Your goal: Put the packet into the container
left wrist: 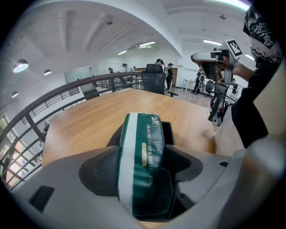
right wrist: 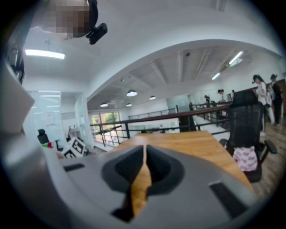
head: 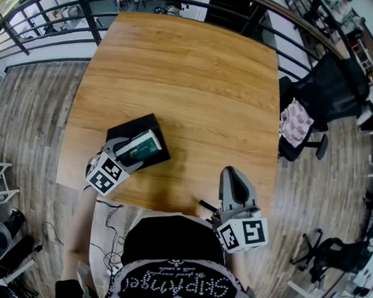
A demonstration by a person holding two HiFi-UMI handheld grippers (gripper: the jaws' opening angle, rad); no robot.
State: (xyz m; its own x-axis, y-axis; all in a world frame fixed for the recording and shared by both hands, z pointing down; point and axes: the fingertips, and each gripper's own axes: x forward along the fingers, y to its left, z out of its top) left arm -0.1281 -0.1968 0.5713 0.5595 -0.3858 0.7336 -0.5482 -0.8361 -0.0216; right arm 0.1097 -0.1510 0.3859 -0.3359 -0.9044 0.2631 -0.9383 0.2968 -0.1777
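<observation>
A dark green packet (head: 139, 147) with a white stripe is clamped between the jaws of my left gripper (head: 129, 153). In the left gripper view the packet (left wrist: 142, 156) runs forward out of the jaws over a shallow black container (left wrist: 167, 129). In the head view the container (head: 128, 131) lies on the wooden table (head: 183, 83) near its front left edge, with the packet above it. My right gripper (head: 232, 178) is held over the table's front right part, its jaws together with nothing between them.
A black office chair (head: 328, 90) with a pink checked cloth (head: 295, 122) stands to the right of the table. A black railing (head: 50, 16) runs behind and to the left. Cables (head: 109, 234) hang by the person's body.
</observation>
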